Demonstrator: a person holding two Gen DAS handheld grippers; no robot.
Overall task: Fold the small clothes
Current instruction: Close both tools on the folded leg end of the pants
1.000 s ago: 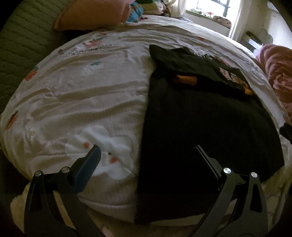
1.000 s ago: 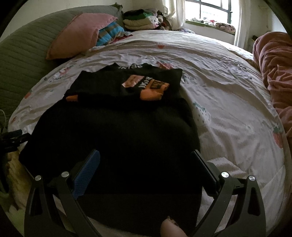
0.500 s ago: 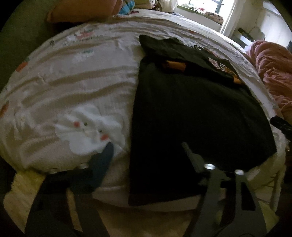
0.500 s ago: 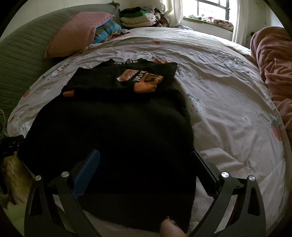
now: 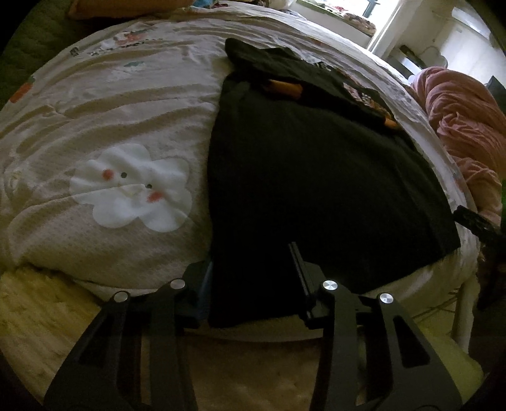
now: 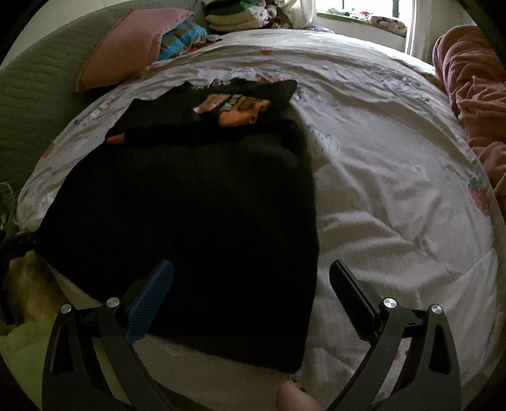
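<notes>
Black garment [image 5: 310,177] lies flat on the bed [image 5: 104,104], hem at the near edge, sleeves folded in across the top with orange cuffs showing.

Left gripper [image 5: 249,262] is over the garment's near-left corner. Its jaws are closing, with the hem corner between them: the blue-padded finger sits just outside the left edge and the other finger rests on top of the cloth. Can't confirm the pads are pinching yet, as the fabric is too dark there.

Right gripper [image 6: 253,278] is at the near-right corner of the same garment [image 6: 196,221], jaws wide apart and holding nothing. The blue pad [image 6: 148,303] sits over the black cloth, the other finger over the white bedspread [image 6: 395,205], so the garment's right edge runs between them.

Left wrist view only: cloud-face patch [image 5: 132,186] on the bedspread left of the garment, and the tip of the other gripper at the far right edge.

Right wrist view only: orange print [image 6: 234,107] on the chest, pink pillow [image 6: 126,50], green headboard [image 6: 34,88], stack of folded clothes [image 6: 234,15] by the window, and a fingertip [image 6: 294,395] at the bottom edge.

Pink blanket [image 6: 474,95] appears in both views, on the right.
</notes>
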